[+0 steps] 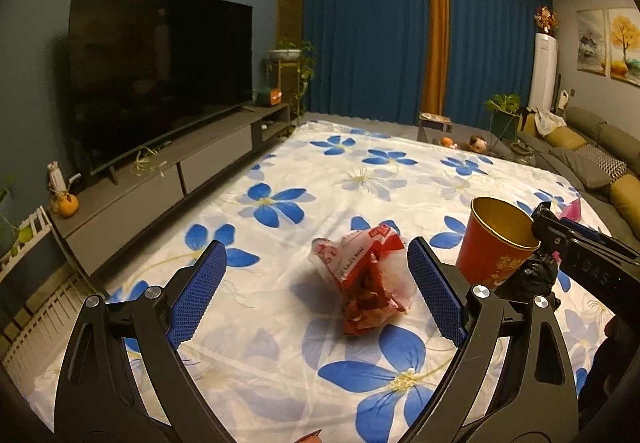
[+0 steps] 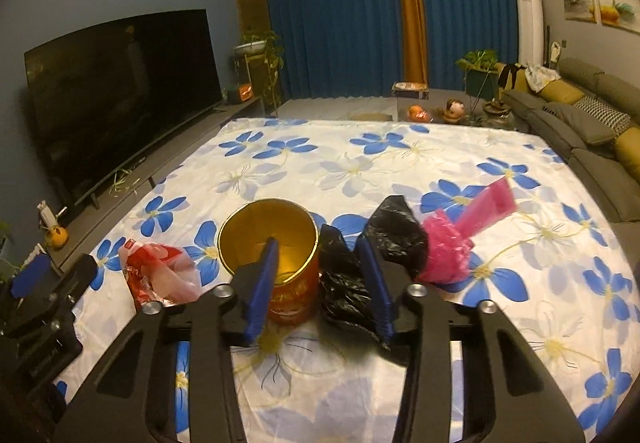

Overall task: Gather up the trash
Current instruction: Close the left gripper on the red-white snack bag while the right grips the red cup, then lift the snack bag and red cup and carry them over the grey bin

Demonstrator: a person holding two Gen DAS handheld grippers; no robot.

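The left tool (image 1: 316, 283) is held wide open and empty around the crumpled red-and-white snack wrapper (image 1: 366, 277) on the floral sheet (image 1: 280, 171); a thin, slippery film like this could be pinched poorly and slip free. The right tool (image 2: 318, 279) is partly open, one finger inside the red gold-lined cup (image 2: 276, 259), the other against the black plastic bag (image 2: 356, 279); whether the rim is gripped cannot be told; the cup could be tipped. A pink bag (image 2: 460, 239) lies just beside.

Setting: a home living room. Indicators: television (image 1: 160, 71) on a low cabinet (image 1: 168, 179), sofa (image 2: 580, 123), curtains (image 1: 400, 39), wall paintings (image 1: 608, 43).
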